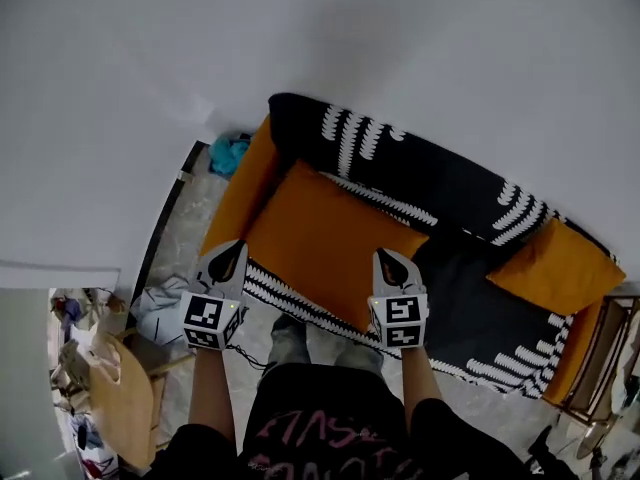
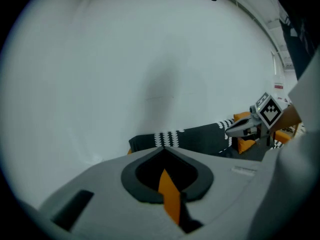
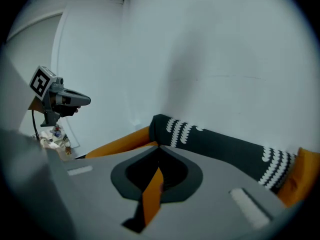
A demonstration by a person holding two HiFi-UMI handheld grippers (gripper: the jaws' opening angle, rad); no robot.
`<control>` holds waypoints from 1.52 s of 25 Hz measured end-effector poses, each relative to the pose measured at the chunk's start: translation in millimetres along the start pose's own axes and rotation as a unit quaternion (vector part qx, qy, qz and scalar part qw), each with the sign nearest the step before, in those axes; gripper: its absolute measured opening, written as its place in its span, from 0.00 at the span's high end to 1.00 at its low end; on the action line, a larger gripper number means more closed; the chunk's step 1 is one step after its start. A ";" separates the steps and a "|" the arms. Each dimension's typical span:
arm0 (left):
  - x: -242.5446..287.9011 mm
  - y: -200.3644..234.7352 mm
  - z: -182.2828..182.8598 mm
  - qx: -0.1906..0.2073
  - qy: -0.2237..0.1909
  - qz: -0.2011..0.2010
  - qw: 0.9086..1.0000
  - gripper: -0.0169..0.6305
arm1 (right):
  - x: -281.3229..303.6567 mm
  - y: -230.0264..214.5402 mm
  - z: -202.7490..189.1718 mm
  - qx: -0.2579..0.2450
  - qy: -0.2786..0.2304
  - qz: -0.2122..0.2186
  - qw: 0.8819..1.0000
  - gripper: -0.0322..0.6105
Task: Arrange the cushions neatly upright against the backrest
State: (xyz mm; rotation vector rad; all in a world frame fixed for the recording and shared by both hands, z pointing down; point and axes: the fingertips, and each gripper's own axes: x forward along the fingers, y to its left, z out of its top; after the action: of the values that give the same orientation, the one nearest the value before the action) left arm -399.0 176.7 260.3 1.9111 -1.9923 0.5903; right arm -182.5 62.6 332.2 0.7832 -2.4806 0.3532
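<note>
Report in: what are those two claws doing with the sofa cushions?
Left gripper and right gripper both shut on the large orange cushion. Not yet upright against the backrest. Small orange cushion lies off right, nothing blocking.

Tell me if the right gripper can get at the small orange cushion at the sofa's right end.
Probably not yet: the right gripper looks shut on the large orange cushion. Nothing lies between it and the small orange cushion; once it lets go, the way seems free.

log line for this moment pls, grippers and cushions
left gripper: shut | right gripper: shut | large cushion: flat on seat | small cushion: at right end
</note>
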 end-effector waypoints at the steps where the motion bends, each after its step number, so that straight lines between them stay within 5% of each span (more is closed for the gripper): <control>1: 12.0 5.7 0.2 0.005 0.004 -0.014 1.000 0.98 | 2.4 -5.0 -3.5 0.011 0.006 -0.017 1.000 0.93; 10: 93.7 52.2 -25.2 0.025 0.041 -0.129 0.990 0.98 | 12.2 -18.5 -39.9 0.101 0.047 -0.149 0.983 0.92; 20: 161.4 76.6 -70.7 0.027 0.083 -0.194 0.977 0.93 | 1.2 -12.8 -92.5 0.164 0.093 -0.238 0.953 0.88; 38: 241.7 57.0 -167.7 -0.001 0.186 -0.248 0.951 0.65 | 27.0 -34.1 -192.4 0.260 0.139 -0.251 0.922 0.74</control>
State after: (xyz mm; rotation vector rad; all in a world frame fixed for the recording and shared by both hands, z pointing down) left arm -478.6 52.4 521.0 2.0098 -1.2221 0.7327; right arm -106.0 96.9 510.7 1.4280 -1.8412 0.8757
